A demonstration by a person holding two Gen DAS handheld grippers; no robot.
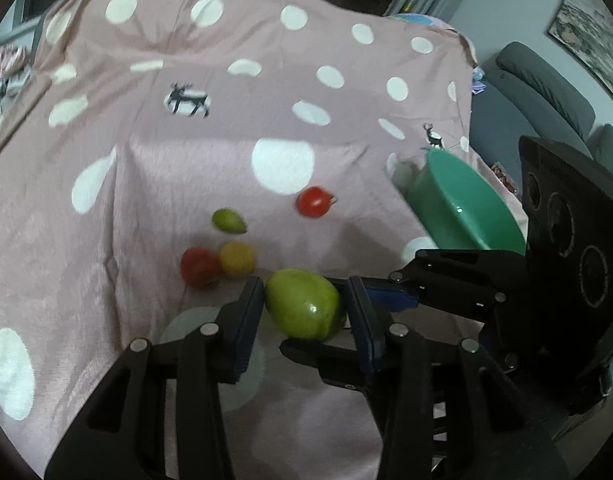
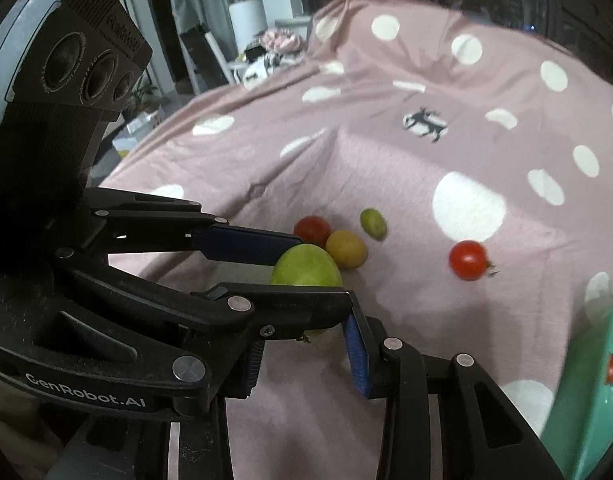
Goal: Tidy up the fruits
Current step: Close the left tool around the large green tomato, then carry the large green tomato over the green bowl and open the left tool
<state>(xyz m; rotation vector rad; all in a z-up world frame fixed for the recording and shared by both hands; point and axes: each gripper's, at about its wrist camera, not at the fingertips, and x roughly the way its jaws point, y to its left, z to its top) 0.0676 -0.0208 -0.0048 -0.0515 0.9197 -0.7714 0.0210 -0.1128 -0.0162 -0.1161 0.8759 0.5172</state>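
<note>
Plainly "GenRobot.AI" on left tool [image 2: 306,266]

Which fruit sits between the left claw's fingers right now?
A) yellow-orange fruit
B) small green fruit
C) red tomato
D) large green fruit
D: the left claw brackets the large green fruit, a blue-padded finger at each side, while the other fruits lie apart on the pink dotted cloth beyond it.

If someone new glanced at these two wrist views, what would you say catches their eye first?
Probably the big green fruit sitting between the fingers of the left gripper, low in the middle of the pink polka-dot cloth. Just beyond it lie a red fruit touching a yellow one. The mint-green bowl stands tilted at the right.
</note>
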